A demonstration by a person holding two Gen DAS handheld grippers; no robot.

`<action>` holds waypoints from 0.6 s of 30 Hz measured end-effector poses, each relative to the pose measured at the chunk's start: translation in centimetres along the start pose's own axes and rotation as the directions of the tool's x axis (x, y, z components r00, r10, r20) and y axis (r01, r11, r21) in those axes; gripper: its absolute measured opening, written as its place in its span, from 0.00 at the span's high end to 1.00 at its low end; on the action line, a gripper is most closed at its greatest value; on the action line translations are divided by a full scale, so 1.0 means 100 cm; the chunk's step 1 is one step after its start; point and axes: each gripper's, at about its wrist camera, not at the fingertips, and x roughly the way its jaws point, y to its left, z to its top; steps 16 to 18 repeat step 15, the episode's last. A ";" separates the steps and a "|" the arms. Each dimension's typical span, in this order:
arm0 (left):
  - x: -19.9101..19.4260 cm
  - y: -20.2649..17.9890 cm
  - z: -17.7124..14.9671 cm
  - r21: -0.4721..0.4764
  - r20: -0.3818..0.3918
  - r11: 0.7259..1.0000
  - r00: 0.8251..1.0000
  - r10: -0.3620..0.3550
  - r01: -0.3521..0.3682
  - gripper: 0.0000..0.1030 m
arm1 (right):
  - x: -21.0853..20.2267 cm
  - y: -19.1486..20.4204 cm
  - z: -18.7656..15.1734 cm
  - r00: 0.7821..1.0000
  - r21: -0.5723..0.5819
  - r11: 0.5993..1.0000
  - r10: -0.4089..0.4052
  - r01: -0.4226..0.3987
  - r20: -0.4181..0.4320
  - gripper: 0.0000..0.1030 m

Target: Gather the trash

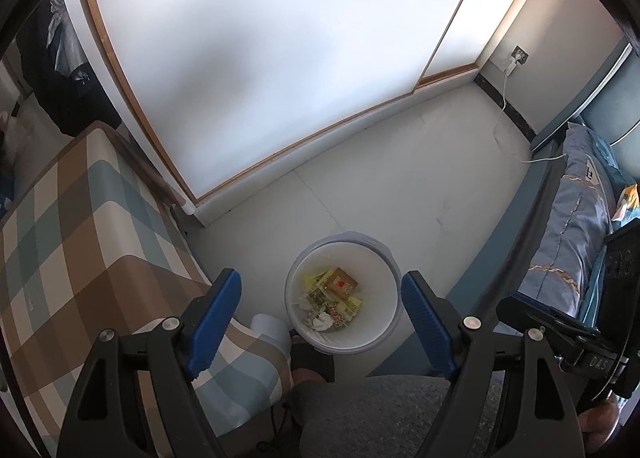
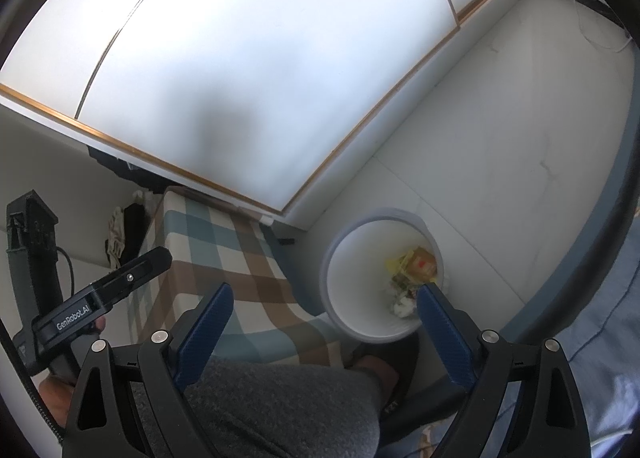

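Observation:
A white round trash bin (image 1: 384,258) (image 2: 340,298) stands on the pale floor between a checked table and a bed. Inside lie yellow wrappers, a brown packet (image 1: 341,283) (image 2: 422,263) and crumpled white paper (image 1: 320,321) (image 2: 402,306). My left gripper (image 1: 322,320) hangs above the bin, its blue fingers (image 1: 216,318) wide apart with nothing between them. My right gripper (image 2: 324,332) also stands open and empty, high above the bin's near rim. Each gripper's body shows at the side of the other's view.
A table with a brown, teal and cream checked cloth (image 1: 80,258) (image 2: 224,258) stands left of the bin. A bed with blue bedding (image 1: 576,226) runs along the right. White wardrobe doors (image 1: 260,58) face me. A grey trouser leg (image 2: 280,410) and slippered foot (image 1: 312,362) are below.

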 end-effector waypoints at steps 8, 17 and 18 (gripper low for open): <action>-0.007 0.002 -0.002 -0.011 -0.005 1.000 1.000 -0.016 0.016 0.23 | -0.001 -0.001 0.001 1.000 -0.006 1.000 -0.010 0.010 0.000 0.09; -0.026 0.007 -0.008 -0.016 0.080 1.000 0.997 -0.013 0.015 0.23 | -0.007 0.005 -0.001 0.999 -0.019 0.999 -0.033 0.033 0.011 0.09; -0.026 0.007 -0.008 -0.016 0.080 1.000 0.997 -0.013 0.015 0.23 | -0.007 0.005 -0.001 0.999 -0.019 0.999 -0.033 0.033 0.011 0.09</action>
